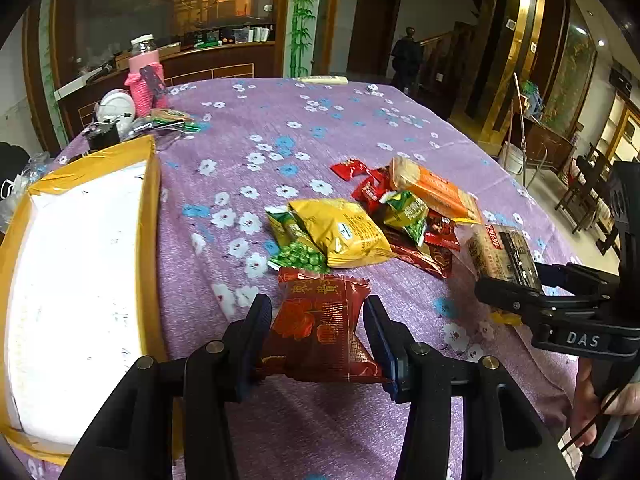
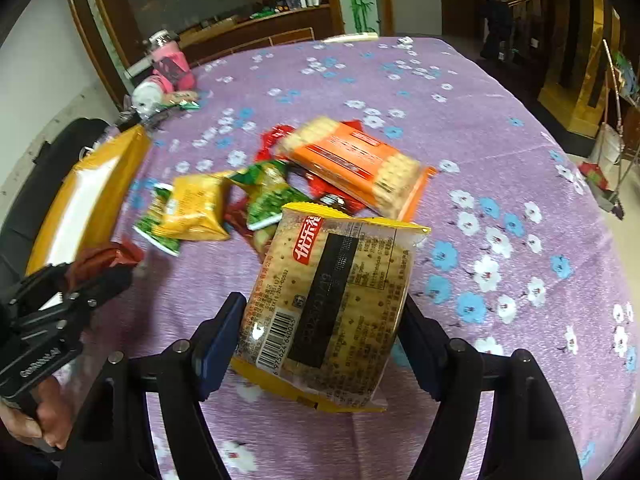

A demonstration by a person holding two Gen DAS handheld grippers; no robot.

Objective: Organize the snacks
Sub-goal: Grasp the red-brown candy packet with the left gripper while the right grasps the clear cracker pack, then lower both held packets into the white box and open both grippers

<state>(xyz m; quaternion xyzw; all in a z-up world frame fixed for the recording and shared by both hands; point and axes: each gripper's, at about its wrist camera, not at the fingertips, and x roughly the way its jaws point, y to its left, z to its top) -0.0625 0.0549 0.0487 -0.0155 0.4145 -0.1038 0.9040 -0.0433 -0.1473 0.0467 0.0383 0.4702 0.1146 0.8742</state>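
My left gripper is shut on a dark red snack packet, held just above the purple floral tablecloth. My right gripper is shut on a clear, yellow-edged cracker pack, also lifted off the cloth. In the left wrist view that gripper and its pack show at the right. Between them lies a pile: an orange cracker pack, a yellow packet, green pea packets and small red packets. An open box with yellow-taped walls and a white inside stands at the left.
A bottle in a pink sleeve, a white round object and more wrappers crowd the far left corner beyond the box. A remote lies at the table's far edge. A person stands in the background; wooden chairs are off right.
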